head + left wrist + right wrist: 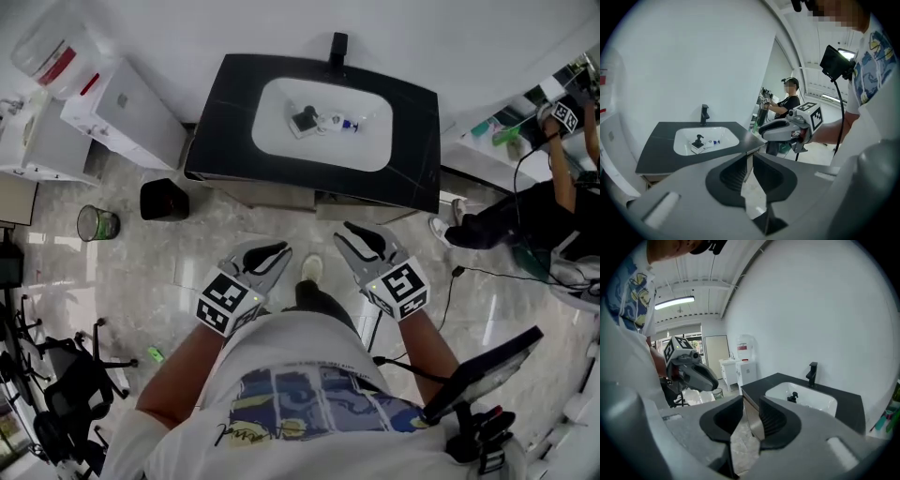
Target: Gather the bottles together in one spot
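Pump bottle (305, 120) and lying blue-capped bottle (343, 123) are sat in the sink basin (281, 94) at 12 o'clock, well apart from the barely-parted empty left hand-held gripper (269, 255) and the opening, empty right hand-held gripper (361, 236), so tbh the lying one could get rolled away if pinched off-centre.

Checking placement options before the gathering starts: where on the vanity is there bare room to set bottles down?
The black countertop is bare left and right of the basin. The strip behind it is narrow and holds the faucet. The basin's middle is crowded: a pump bottle and a small lying bottle.
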The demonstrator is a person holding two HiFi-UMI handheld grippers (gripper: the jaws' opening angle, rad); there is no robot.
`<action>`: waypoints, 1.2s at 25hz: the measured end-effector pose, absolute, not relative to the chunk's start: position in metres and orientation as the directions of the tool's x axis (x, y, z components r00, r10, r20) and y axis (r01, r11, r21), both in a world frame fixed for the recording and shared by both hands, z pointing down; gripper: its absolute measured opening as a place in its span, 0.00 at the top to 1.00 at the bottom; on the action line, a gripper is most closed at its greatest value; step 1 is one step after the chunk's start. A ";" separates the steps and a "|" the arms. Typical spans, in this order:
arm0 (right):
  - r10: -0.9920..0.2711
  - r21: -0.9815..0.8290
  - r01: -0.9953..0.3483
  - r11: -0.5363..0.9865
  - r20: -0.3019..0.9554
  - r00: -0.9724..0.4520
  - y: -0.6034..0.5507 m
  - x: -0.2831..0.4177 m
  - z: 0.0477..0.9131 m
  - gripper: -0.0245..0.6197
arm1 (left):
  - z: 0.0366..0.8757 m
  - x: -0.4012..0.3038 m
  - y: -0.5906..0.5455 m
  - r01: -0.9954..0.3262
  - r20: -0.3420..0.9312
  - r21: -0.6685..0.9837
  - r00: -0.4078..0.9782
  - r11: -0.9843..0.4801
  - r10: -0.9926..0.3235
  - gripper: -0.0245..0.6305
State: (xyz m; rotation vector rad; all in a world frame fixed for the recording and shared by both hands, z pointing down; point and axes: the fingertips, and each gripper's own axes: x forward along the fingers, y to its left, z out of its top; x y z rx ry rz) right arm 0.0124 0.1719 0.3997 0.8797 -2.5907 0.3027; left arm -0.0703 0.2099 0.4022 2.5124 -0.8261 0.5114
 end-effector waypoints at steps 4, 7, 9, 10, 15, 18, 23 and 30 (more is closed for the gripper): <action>-0.538 -0.054 -0.619 0.784 0.438 -0.720 0.111 0.031 0.417 0.79 | 0.400 -0.049 0.171 -0.636 0.455 0.317 0.753 -0.703 -0.476 0.89; -0.539 -0.054 -0.621 0.782 0.441 -0.718 0.072 0.031 0.427 0.76 | 0.400 -0.044 0.153 -0.642 0.460 0.331 0.750 -0.692 -0.476 0.90; -0.542 -0.062 -0.627 0.777 0.443 -0.715 0.046 0.029 0.435 0.76 | 0.402 -0.046 0.138 -0.651 0.470 0.319 0.740 -0.689 -0.481 0.90; -0.548 -0.065 -0.634 0.770 0.442 -0.711 0.032 0.026 0.439 0.75 | 0.403 -0.048 0.130 -0.651 0.475 0.310 0.738 -0.693 -0.480 0.90; -0.545 -0.068 -0.654 0.754 0.492 -0.679 -0.034 0.001 0.473 0.71 | 0.410 -0.060 0.090 -0.603 0.486 0.279 0.760 -0.747 -0.432 0.91; -0.538 -0.059 -0.668 0.742 0.541 -0.646 -0.066 -0.010 0.498 0.69 | 0.408 -0.065 0.066 -0.556 0.484 0.264 0.783 -0.788 -0.390 0.91; -0.556 -0.039 -0.717 0.696 0.603 -0.573 -0.127 -0.022 0.547 0.63 | 0.408 -0.086 0.024 -0.510 0.465 0.277 0.813 -0.815 -0.351 0.91; -0.559 -0.073 -0.762 0.644 0.635 -0.533 -0.184 -0.029 0.604 0.56 | 0.422 -0.108 -0.006 -0.515 0.503 0.314 0.802 -0.797 -0.320 0.92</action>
